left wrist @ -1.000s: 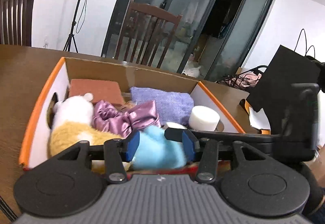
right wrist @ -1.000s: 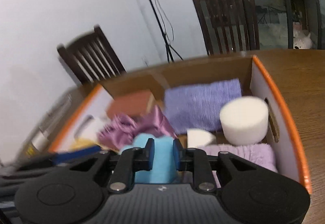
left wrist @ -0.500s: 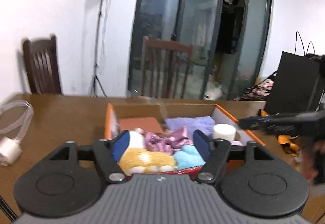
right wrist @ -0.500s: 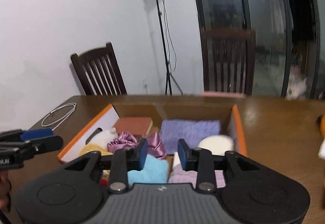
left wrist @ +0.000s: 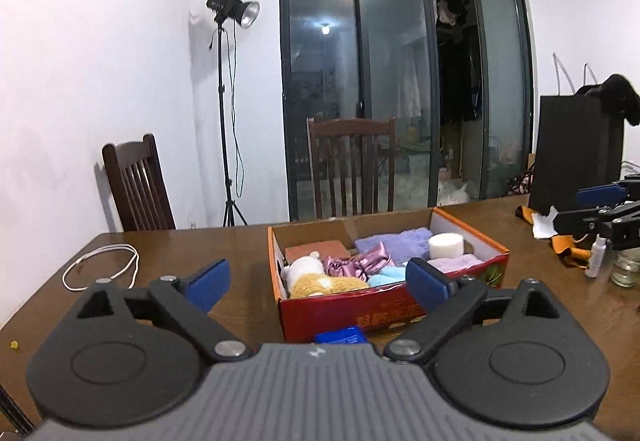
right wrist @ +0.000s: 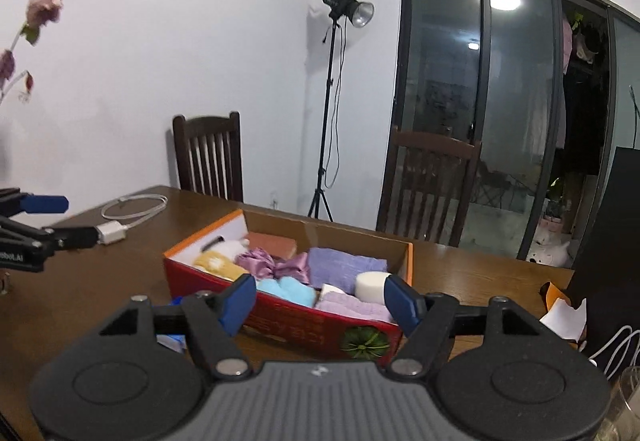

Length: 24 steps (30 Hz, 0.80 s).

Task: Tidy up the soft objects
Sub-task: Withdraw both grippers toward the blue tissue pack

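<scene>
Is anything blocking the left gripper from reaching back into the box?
Nothing visible does. The left gripper is open and empty, with bare table between it and the box. The box's near wall is the only thing to clear; the soft toys and cloths fill it.

Plush toy (left wrist: 316, 275) and sponge (left wrist: 446, 245) lie in box (left wrist: 384, 311) on table (left wrist: 168, 265).

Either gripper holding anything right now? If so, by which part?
Nothing held. Left gripper and right gripper have just been opening, jaws empty, back from the box.
</scene>
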{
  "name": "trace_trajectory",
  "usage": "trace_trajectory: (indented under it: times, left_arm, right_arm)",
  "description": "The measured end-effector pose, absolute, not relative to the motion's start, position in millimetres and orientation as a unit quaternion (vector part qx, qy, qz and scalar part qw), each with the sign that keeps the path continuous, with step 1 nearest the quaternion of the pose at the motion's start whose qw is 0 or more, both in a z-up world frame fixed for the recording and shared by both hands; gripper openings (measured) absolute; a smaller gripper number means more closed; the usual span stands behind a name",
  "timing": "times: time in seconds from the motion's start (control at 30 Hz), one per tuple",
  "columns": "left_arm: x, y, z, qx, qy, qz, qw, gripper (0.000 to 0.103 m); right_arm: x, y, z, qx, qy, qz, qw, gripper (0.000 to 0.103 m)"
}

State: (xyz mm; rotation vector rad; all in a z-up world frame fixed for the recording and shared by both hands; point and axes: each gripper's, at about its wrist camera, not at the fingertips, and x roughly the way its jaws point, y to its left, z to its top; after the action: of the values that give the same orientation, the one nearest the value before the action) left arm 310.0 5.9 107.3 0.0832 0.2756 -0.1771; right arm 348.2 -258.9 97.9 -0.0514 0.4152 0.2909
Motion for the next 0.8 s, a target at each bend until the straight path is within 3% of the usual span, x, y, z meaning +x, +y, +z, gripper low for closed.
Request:
trace_trajectory:
  times: [0.5, 0.8]
  left_arm:
    - [193.1, 27.0, 59.5, 0.013, 0.162, -0.090, 0.983, 0.102]
    - [219.4, 58.6, 48.7, -0.023, 0.174, -0.051, 0.983, 0.102]
  right_arm:
    - [211.3, -226.2, 50.2, 0.045, 0.231, 0.170, 0.957, 0.080]
    - [251.4, -198.4, 30.5, 0.066, 0.271, 0.175, 0.944, 0.084]
